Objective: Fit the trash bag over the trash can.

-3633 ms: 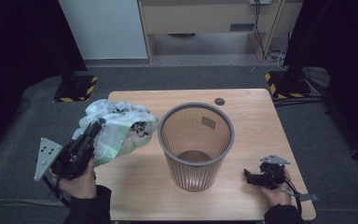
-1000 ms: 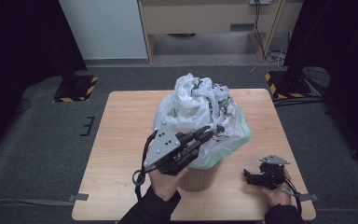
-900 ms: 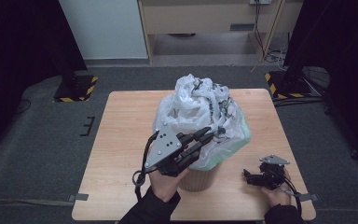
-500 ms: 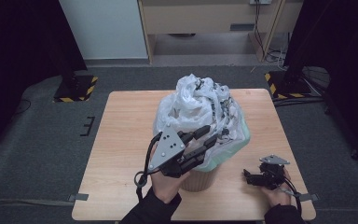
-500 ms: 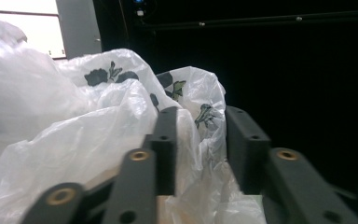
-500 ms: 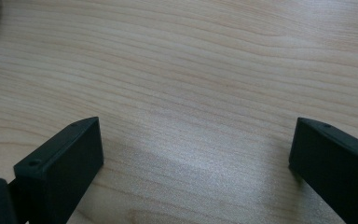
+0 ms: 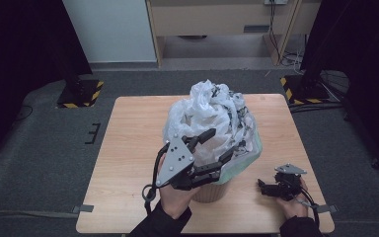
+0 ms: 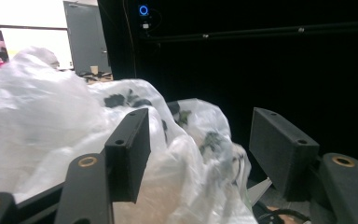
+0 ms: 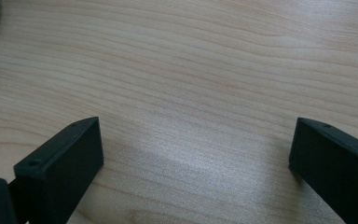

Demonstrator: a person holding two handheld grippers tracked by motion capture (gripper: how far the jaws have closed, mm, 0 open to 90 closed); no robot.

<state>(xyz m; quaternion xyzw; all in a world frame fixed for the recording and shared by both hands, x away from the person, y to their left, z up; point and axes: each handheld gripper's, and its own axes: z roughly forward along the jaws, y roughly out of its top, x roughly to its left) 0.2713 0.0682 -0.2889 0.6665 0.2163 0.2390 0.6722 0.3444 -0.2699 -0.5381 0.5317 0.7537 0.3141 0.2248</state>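
A crumpled white plastic bag (image 7: pixel 212 116) with dark print lies heaped over the brown mesh waste basket (image 7: pixel 209 191) in the middle of the wooden table (image 7: pixel 133 148). My left gripper (image 7: pixel 225 142) is at the bag's near side. Its jaws have just been opening and now stand apart. In the left gripper view the bag (image 8: pixel 42 126) bulges between the left gripper's (image 8: pixel 200 135) jaws, and the right-hand jaw is clear of it. My right gripper (image 7: pixel 264 186) rests on the table near the front right corner. The right gripper (image 9: pixel 191 140) is open over bare wood (image 9: pixel 191 56).
A small dark round object (image 7: pixel 260 97) lies at the table's far right edge. Yellow-and-black striped stand bases (image 7: pixel 81 94) (image 7: pixel 303 91) sit on the grey floor at both far corners. A wooden cabinet (image 7: pixel 217 19) stands behind the table.
The left gripper carried the bag from the table's left side onto the basket. In the last second its jaws have spread apart and let go of the plastic. The right gripper stayed put.
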